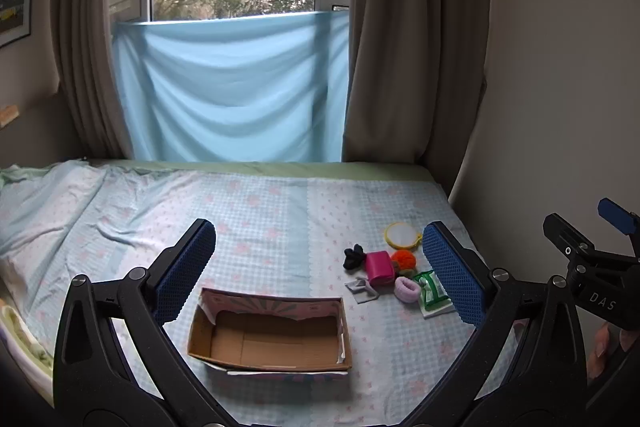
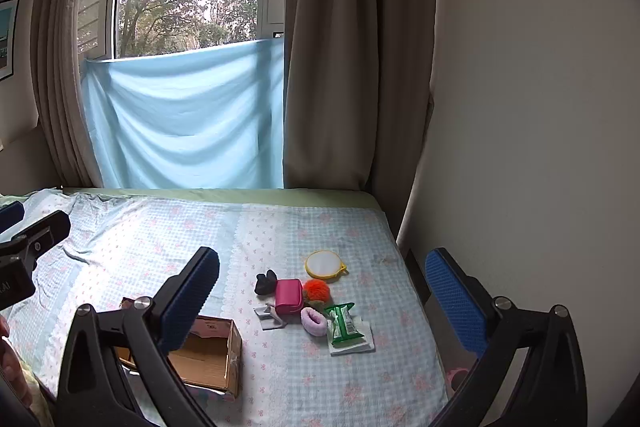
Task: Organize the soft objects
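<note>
Both grippers, left gripper [image 1: 320,267] and right gripper [image 2: 324,291], hung wide apart, holding nothing. Soft items, including a pink pouch [image 2: 289,295], lay right of the cardboard box [image 1: 272,339].

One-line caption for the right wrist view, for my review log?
Open right gripper hovers above a cluster of small soft items on the bed, beside an empty cardboard box.

Pale blue checked bedsheet with pink flowers [image 2: 304,379]. Brown cardboard box [image 1: 270,341] near left. To its right: hot-pink pouch [image 2: 289,295], orange pompom [image 2: 317,290], lilac scrunchie [image 2: 314,321], green-and-white packet [image 2: 343,323], yellow-rimmed white round pad [image 2: 325,264], black fabric piece [image 2: 265,283].
</note>
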{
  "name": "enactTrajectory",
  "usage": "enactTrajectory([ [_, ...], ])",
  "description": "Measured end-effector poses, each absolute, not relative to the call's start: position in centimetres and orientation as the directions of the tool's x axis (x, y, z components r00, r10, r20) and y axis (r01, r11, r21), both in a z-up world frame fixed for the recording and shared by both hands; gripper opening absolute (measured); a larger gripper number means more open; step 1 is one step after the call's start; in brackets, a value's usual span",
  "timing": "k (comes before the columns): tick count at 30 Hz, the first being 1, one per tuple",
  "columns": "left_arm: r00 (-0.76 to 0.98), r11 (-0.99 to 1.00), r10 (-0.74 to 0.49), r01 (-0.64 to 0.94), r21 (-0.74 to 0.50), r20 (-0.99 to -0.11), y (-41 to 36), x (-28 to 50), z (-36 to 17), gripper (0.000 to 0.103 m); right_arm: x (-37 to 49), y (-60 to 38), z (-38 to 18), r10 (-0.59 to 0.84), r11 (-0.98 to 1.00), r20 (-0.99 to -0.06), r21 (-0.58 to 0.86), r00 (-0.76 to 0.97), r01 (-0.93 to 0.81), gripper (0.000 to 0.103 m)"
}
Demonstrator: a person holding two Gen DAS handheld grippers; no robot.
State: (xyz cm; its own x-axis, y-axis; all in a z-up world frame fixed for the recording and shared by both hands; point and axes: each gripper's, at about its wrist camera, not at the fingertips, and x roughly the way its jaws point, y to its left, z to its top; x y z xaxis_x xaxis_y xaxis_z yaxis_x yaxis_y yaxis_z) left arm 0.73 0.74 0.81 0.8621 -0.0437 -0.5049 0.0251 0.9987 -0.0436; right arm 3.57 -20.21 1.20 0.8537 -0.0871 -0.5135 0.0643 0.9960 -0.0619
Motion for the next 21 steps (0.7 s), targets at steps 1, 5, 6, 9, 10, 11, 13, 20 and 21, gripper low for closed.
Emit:
enactTrajectory([
  [1,0.861,0.999,-0.045,0.026,-0.045,-0.506,0.83,0.79,0.85,0.102,3.6,-20.23,1.19,-0.087,0.996,-0.514,-0.062,0.853,0.065,0.103],
  [5,0.859,0.999,-0.045,0.025,-0.046,-0.509,0.93,1.02,0.83,0.102,3.7,-20.14,1.16,-0.089,0.996,-0.515,-0.065,0.853,0.065,0.103],
  [6,0.859,0.999,-0.044,0.024,-0.046,-0.51,0.92,1.07,0.82,0.102,3.72,-20.13,1.18,-0.089,0.996,-0.514,-0.066,0.853,0.064,0.103],
  [9,0.859,0.999,-0.045,0.025,-0.045,-0.509,0.94,1.08,0.83,0.102,3.79,-20.05,1.23,-0.091,0.995,-0.512,-0.07,0.854,0.064,0.103],
  [10,0.859,0.999,-0.044,0.025,-0.045,-0.509,0.94,1.08,0.83,0.102,3.78,-20.06,1.26,-0.092,0.995,-0.512,-0.07,0.854,0.065,0.103],
  [11,0.859,0.999,-0.045,0.025,-0.046,-0.51,0.94,1.08,0.84,0.102,3.84,-20.07,1.31,-0.092,0.995,-0.512,-0.07,0.854,0.065,0.103],
  [13,0.86,0.999,-0.043,0.024,-0.044,-0.509,0.87,1.21,0.77,0.102,3.99,-20.17,1.36,-0.092,0.995,-0.512,-0.068,0.854,0.067,0.103],
  [20,0.859,0.999,-0.044,0.026,-0.044,-0.51,0.72,1.44,0.71,0.102,4.04,-20.07,1.37,-0.092,0.995,-0.513,-0.068,0.853,0.066,0.103],
  [21,0.858,0.999,-0.045,0.026,-0.044,-0.511,0.68,1.51,0.68,0.102,4.09,-20.07,1.4,-0.092,0.996,-0.514,-0.068,0.853,0.066,0.103],
])
